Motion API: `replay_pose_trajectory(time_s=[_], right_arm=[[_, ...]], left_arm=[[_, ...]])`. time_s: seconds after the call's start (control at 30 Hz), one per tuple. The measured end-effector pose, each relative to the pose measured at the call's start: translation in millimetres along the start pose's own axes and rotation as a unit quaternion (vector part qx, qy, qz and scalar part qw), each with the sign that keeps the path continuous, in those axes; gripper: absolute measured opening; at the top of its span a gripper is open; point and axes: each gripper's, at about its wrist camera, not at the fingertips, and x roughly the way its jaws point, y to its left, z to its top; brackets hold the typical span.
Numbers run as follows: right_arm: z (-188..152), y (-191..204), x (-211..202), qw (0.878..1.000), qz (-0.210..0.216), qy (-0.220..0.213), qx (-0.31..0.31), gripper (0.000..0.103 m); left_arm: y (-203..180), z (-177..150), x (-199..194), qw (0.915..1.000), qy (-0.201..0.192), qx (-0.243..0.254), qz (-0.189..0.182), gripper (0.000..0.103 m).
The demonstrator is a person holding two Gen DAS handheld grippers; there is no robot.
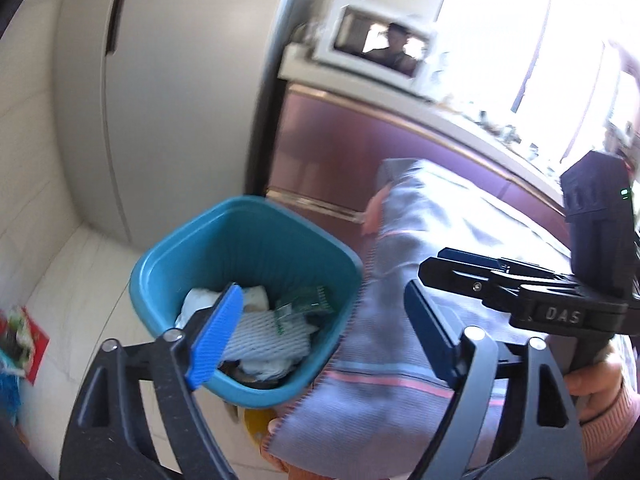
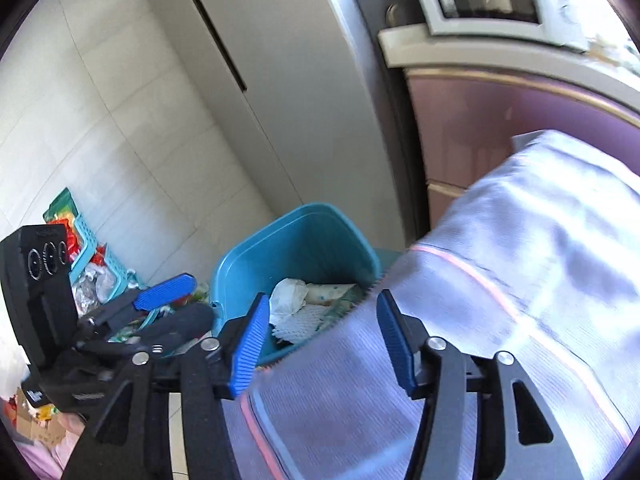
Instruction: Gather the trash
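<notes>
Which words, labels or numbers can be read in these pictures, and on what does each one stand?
"DAS": on the black body of the right gripper, seen from the left wrist.
Green print on a white wrapper in the blue bin: too blurred to read.
Nothing else is readable.

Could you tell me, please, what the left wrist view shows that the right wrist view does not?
Only the left wrist view: the right gripper, open, and the hand that holds it. Only the right wrist view: the left gripper, open, and a light blue basket by the wall. Both: the blue bin with trash inside, the striped cloth beside it and the microwave.
</notes>
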Motion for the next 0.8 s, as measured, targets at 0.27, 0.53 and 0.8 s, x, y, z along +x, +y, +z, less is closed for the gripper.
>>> replay_pose_trajectory(time_s=[0.27,0.53,0.8], right_arm=[[-38.3,-19.2,-78.7,0.992,-0.086,-0.090,-0.001,0.084],[-91.3,-30.9,-155.5,0.960,-0.208,-0.186,0.015,0.096],[-125.8,-48.2,-207.9,0.928,-0.288,-0.235,0.035,0.096]], left_arm=[[-48.4,-8.7,-25.6,0.9977,-0.052,0.023,-0.037,0.097],[-108.9,-20.6,-33.0,0.9946,-0.088,0.047,-0.029,0.097],[-154.6,-26.4,-39.1,0.9898,-0.116,0.076,-0.030,0.097]])
